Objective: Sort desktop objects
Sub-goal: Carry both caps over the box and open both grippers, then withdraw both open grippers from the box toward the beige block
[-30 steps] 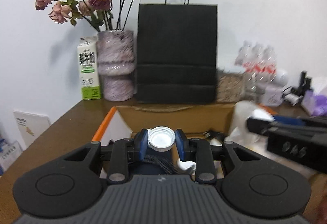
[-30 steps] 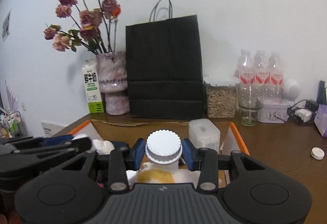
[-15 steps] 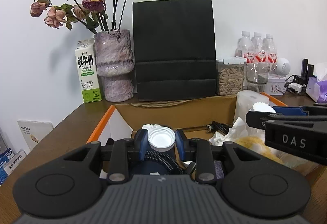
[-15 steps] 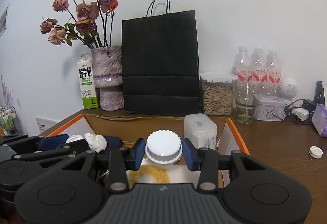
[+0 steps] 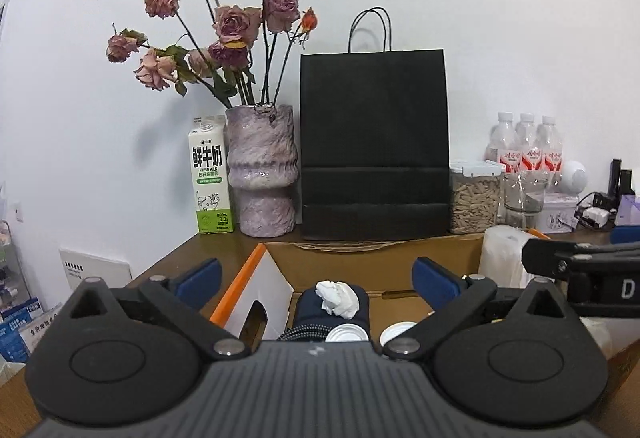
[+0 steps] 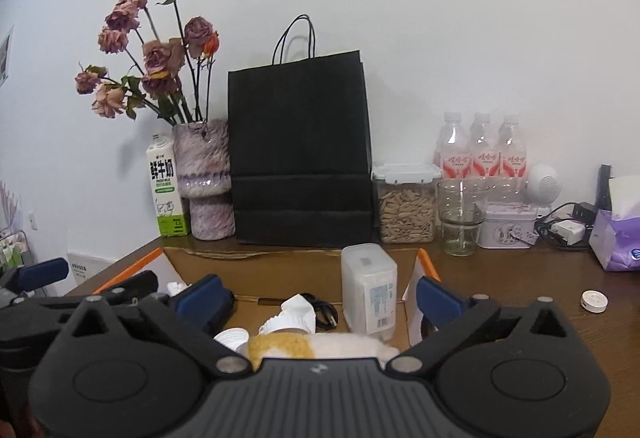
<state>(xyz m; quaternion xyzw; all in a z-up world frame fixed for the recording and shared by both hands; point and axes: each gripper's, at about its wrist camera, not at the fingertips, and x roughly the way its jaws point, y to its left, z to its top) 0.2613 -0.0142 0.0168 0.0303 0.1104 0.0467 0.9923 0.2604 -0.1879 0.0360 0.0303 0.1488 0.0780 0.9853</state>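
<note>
Both grippers are over the open cardboard box, jaws opening, now spread wide, nothing between the pads on either. Left gripper: blue pads sit far apart, and the gap looks straight down into the box. In that gap: dark blue bottle lying in the box, crumpled white tissue on top of it, silver-white cap at its near end, second white cap just to the right. Neither cap is touched by the pads. Right gripper: also spread wide, empty. Below it, a white and yellow plush item lies in the box at the near edge, with a white ridged cap just left of it, crumpled paper and a black cable behind. A translucent white container stands upright in the box at the far right, by the orange-edged flap. Outside the box, on the brown desk: small white round cap on the right, well apart from the box. Far edge along the wall, left to right: milk carton, purple vase of dried roses, black paper bag, seed jar, glass jar, three water bottles, tin, purple tissue pack far right.
</note>
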